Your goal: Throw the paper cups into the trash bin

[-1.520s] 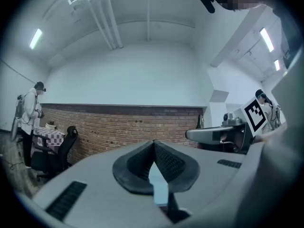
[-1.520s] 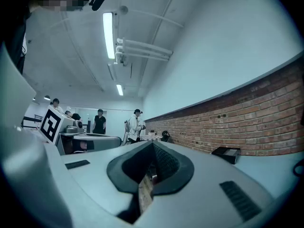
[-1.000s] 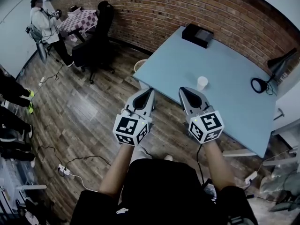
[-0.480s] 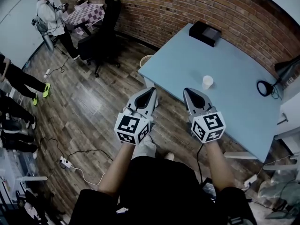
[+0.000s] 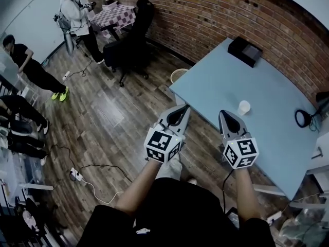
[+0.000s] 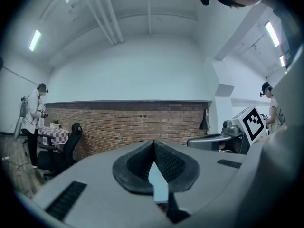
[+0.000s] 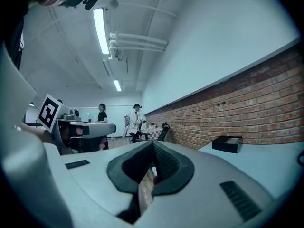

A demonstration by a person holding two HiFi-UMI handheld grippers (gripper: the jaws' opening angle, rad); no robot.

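**Table approached, cup not yet taken**

Both grippers are held out level and side by side in front of the person. The left gripper [image 5: 182, 110] has its jaws pressed together, with nothing between them. The right gripper [image 5: 224, 114] is likewise closed to a point and empty. Over the last second both have been carried slightly on and lower. The view has also been swung, so that the table [image 5: 216, 81] now lies further right in the picture and more floor is shown at the left.

The cup [image 5: 244, 107] stands upright on the table near its front edge. It is just beyond the right gripper's tip, to its right, and apart from it. Its place on the table has not been altered, and only one cup can be made out. The bin [image 5: 178, 75] stands on the floor at the table's near corner, ahead of the left gripper. More of its rim is exposed than a second ago. Further back, a black box [image 5: 244, 51] rests on the table by the brick wall.

The approach is judged to be under way, with no part of the throw done. The right gripper is the better placed for the cup, and its jaws would have to be opened before the cup can be taken.
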